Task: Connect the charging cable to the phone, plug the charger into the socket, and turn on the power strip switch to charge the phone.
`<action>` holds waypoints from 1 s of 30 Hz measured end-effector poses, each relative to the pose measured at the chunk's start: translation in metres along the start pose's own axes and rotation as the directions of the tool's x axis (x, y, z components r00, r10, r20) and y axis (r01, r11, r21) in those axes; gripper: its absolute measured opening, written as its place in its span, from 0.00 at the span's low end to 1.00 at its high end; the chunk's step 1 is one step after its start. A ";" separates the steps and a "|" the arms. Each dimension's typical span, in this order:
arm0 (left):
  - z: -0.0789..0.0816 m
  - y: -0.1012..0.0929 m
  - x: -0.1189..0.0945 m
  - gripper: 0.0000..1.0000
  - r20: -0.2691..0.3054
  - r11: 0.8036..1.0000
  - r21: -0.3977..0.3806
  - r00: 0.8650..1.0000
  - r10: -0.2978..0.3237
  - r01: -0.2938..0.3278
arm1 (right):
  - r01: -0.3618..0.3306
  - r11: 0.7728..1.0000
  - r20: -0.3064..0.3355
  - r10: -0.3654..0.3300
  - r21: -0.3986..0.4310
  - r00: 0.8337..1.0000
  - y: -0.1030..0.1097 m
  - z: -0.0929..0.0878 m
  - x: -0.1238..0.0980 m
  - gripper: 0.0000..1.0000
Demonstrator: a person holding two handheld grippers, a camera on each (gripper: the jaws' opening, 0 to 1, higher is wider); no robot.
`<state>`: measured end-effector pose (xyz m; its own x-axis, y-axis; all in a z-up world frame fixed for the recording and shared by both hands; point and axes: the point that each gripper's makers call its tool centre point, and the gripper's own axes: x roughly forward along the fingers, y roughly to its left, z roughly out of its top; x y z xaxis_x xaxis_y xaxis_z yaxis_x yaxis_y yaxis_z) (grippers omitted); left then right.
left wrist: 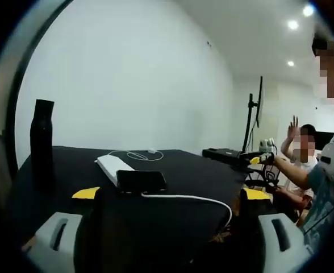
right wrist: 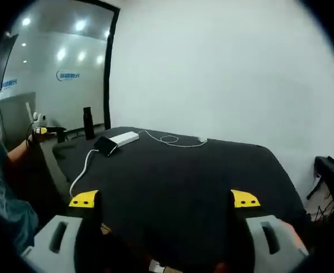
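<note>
Seen along the left gripper [left wrist: 167,199], its two grey jaws with yellow tips stand wide apart and hold nothing above a table covered in black cloth [left wrist: 195,170]. Just beyond them a dark rectangular phone [left wrist: 141,181] lies flat, its far end touching a long white power strip [left wrist: 113,166]. A white charging cable [left wrist: 195,199] runs from the phone's near edge across the cloth and drops over the table's side. Behind the strip, its thin white cord [left wrist: 137,154] lies in a loose loop. A tall matte-black bottle [left wrist: 42,139] stands upright near the table's far left corner. Off to the right, a person in a white shirt [left wrist: 300,165] sits with one hand raised, beside a black monitor on a stand [left wrist: 257,114].

From the right gripper [right wrist: 164,200], whose yellow-tipped grey jaws are likewise parted and empty, the same table [right wrist: 212,176] spreads ahead. The phone [right wrist: 105,145] and power strip [right wrist: 124,138] rest well away near the far left edge, the charging cable [right wrist: 83,168] trailing toward the near side. The looped cord [right wrist: 170,139] lies beyond, and the black bottle [right wrist: 88,123] stands at the far corner.
</note>
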<state>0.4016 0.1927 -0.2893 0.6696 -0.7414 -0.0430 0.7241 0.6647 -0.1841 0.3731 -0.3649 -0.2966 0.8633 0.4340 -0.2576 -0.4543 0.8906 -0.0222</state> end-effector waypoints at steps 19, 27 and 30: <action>0.016 0.043 0.032 0.93 -0.027 0.999 0.023 0.999 0.029 -0.028 | -0.141 0.988 -0.077 0.136 -0.060 0.988 0.001 0.033 0.076 0.79; -0.006 0.046 0.075 0.87 -0.035 0.999 0.040 0.999 0.026 -0.025 | -0.607 0.795 -0.302 0.579 0.002 0.757 0.082 0.045 0.154 0.69; -0.019 0.044 0.092 0.86 -0.064 0.999 0.030 0.998 0.020 -0.018 | -0.672 0.740 -0.399 0.618 0.004 0.678 0.099 0.058 0.197 0.62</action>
<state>0.4918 0.1519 -0.3202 0.6723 -0.7322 -0.1089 0.7163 0.6806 -0.1538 0.5111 -0.1836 -0.2931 0.2168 0.7898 -0.5737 -0.9158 0.3681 0.1607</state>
